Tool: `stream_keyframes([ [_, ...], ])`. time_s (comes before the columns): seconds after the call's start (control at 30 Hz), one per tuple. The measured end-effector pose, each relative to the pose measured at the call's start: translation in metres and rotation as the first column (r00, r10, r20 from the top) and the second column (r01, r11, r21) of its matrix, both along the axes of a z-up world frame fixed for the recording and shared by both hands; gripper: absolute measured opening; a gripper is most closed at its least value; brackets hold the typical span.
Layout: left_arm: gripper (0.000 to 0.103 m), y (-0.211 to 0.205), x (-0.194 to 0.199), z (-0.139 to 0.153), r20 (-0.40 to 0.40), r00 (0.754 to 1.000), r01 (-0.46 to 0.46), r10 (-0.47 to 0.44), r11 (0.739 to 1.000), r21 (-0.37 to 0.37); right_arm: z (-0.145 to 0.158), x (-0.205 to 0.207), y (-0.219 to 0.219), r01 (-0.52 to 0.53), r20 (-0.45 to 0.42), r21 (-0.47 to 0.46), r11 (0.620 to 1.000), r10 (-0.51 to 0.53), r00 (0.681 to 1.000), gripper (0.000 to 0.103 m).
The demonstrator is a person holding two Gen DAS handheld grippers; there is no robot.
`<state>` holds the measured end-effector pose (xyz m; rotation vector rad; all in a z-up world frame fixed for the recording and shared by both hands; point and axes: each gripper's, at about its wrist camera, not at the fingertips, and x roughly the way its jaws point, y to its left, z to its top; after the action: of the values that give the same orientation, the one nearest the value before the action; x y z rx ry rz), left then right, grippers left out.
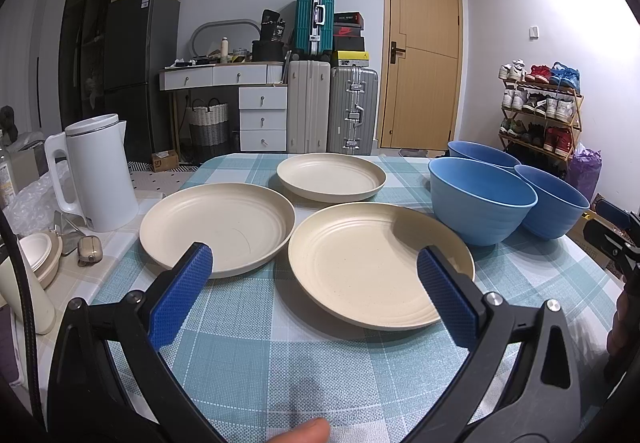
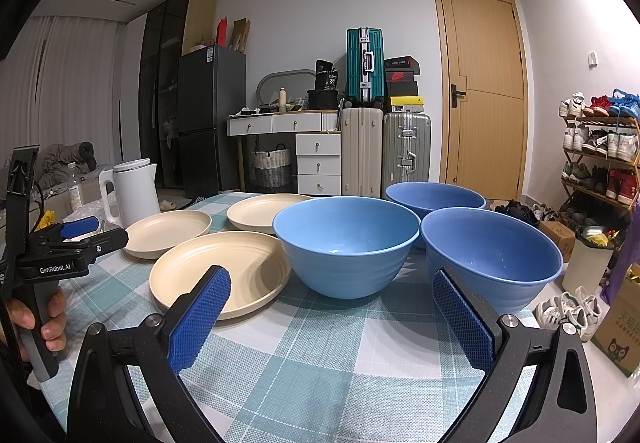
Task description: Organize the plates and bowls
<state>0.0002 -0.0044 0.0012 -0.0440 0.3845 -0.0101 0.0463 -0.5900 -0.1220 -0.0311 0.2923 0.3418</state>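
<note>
Three cream plates lie apart on the checked tablecloth: a near plate (image 1: 372,263) (image 2: 220,275), a left plate (image 1: 218,227) (image 2: 168,233) and a far plate (image 1: 331,176) (image 2: 264,213). Three blue bowls stand upright to their right: a middle bowl (image 1: 482,199) (image 2: 346,243), a right bowl (image 1: 554,203) (image 2: 492,259) and a far bowl (image 1: 482,153) (image 2: 435,197). My left gripper (image 1: 314,263) hangs open just before the near plate, empty. My right gripper (image 2: 332,283) is open and empty in front of the middle and right bowls.
A white kettle (image 1: 94,171) stands at the table's left edge beside a small lidded dish (image 1: 38,253) and an earbud case (image 1: 89,249). The table's right edge (image 2: 552,291) drops to shoes and boxes on the floor. Bare tablecloth (image 1: 304,359) lies nearest me.
</note>
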Motion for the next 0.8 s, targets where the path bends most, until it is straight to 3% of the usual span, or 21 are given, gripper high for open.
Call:
stream_keyframes([
  [0.8,0.102,0.0063,-0.0047,0.0004,0.001,1.000,-0.006,0.006,1.000,-0.001,-0.0001,-0.0002,-0.0001,0.000,0.000,0.001,1.000,0.000,1.000,0.103],
])
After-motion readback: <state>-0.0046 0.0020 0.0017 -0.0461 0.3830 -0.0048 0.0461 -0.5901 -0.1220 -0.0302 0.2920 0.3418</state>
